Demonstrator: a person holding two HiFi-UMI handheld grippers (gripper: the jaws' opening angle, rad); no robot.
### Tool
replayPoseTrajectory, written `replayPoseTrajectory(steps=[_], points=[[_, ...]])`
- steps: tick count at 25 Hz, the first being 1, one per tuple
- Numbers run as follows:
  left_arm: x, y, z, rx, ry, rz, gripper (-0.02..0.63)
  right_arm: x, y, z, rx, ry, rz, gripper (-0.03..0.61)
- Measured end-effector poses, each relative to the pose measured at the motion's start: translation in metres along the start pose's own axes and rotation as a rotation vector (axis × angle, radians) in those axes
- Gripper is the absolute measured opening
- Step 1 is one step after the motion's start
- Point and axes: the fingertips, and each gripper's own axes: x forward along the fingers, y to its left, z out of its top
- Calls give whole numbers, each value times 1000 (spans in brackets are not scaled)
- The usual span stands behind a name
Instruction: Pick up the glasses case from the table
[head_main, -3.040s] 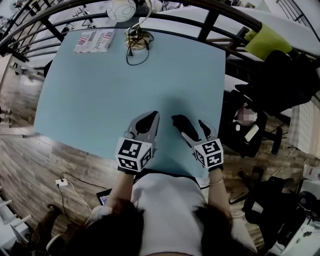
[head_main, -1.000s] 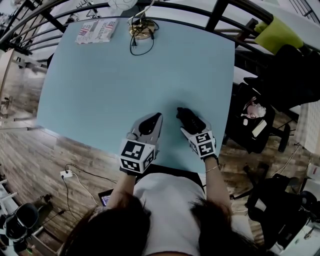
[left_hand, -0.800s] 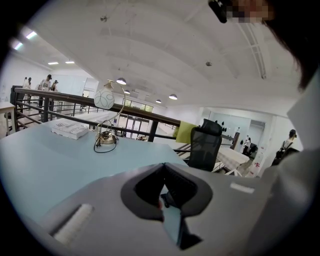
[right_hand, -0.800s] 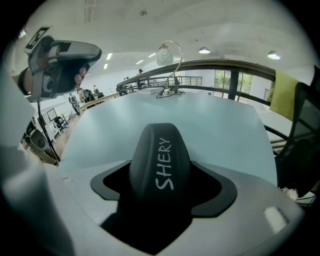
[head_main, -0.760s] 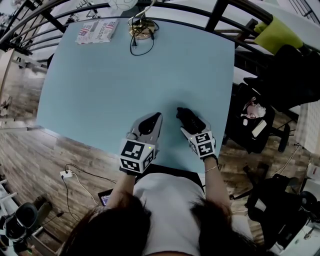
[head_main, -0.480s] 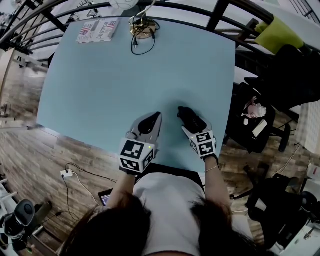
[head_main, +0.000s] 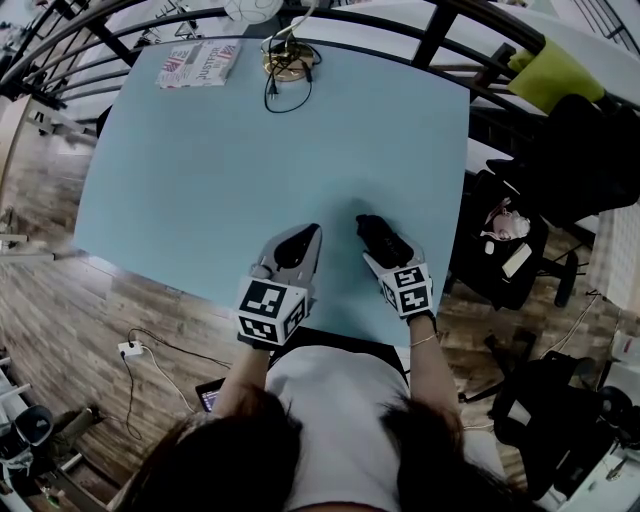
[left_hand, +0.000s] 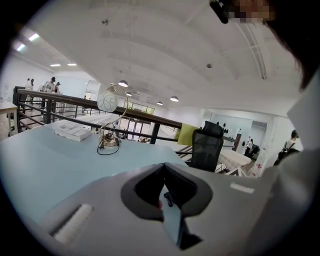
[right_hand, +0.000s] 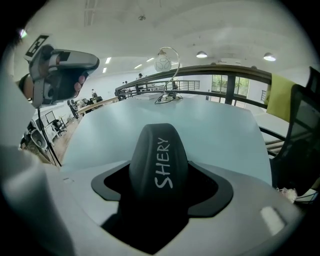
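Nearest us, we see the right gripper (head_main: 386, 246) with its jaws closed narrowly on the black glasses case (right_hand: 159, 157), whose rounded end sticks out forward past them over the near right part of the pale blue table (head_main: 250, 150); we cannot tell whether the case touches the tabletop. Just beside it, the left gripper (head_main: 301, 240) has its jaws drawn together with nothing between them. At the table's far edge we make out a lamp base with a looped black cable (head_main: 283, 64) and a printed packet (head_main: 197, 62).
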Motion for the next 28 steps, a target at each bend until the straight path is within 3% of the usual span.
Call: replayPoseTrajectory(steps=[16, 28], points=[[-5, -3, 17, 13, -49, 4, 57, -31, -5, 55, -35, -132, -23, 336], [-17, -12, 39, 36, -108, 27, 57, -82, -12, 106, -43, -302, -48, 337]])
